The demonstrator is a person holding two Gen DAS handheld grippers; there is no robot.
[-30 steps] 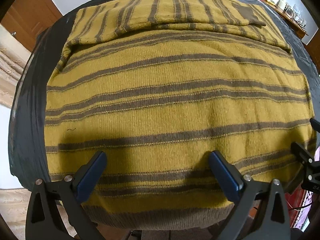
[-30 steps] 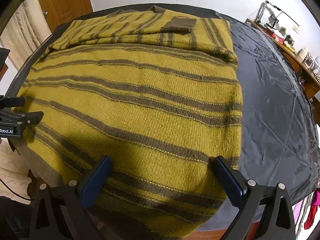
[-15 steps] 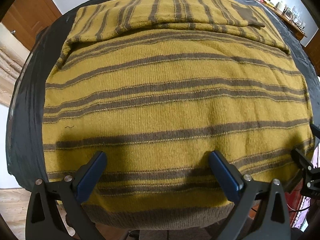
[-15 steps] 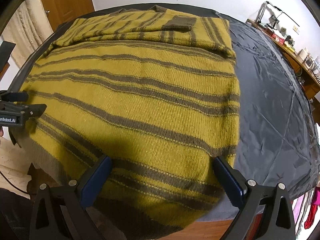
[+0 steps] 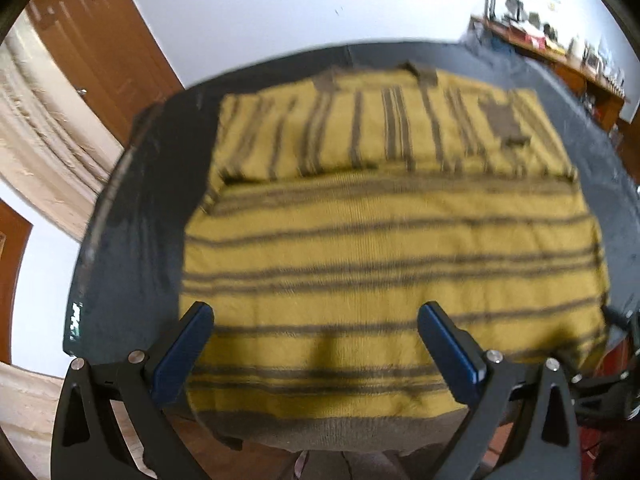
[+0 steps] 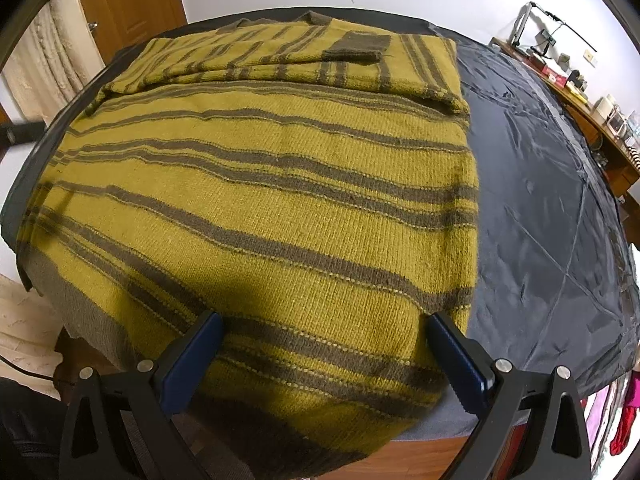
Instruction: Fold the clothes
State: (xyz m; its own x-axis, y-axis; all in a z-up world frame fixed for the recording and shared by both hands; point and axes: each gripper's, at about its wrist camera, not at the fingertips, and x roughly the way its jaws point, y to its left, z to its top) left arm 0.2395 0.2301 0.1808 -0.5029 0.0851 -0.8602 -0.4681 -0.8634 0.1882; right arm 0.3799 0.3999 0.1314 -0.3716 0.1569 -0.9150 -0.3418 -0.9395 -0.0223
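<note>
A mustard-yellow knit sweater with brown stripes (image 5: 392, 240) lies flat on a black-covered table (image 5: 132, 240). Its sleeves are folded across the far part, one brown cuff (image 5: 502, 124) at the far right. The brown hem (image 5: 340, 428) hangs over the near edge. My left gripper (image 5: 316, 328) is open and empty above the hem end; this view is blurred. My right gripper (image 6: 324, 340) is open and empty over the sweater (image 6: 272, 200) near its right front corner. The cuff (image 6: 362, 46) shows at the far end.
The black table cover (image 6: 552, 208) stretches bare to the right of the sweater. A wooden door (image 5: 104, 52) and a curtain (image 5: 44, 128) stand at the back left. A shelf with small items (image 6: 592, 92) runs along the right wall.
The left gripper has pulled back and risen, so the sweater looks smaller and the wall shows. The right gripper has shifted only slightly. The left gripper has left the right view.
</note>
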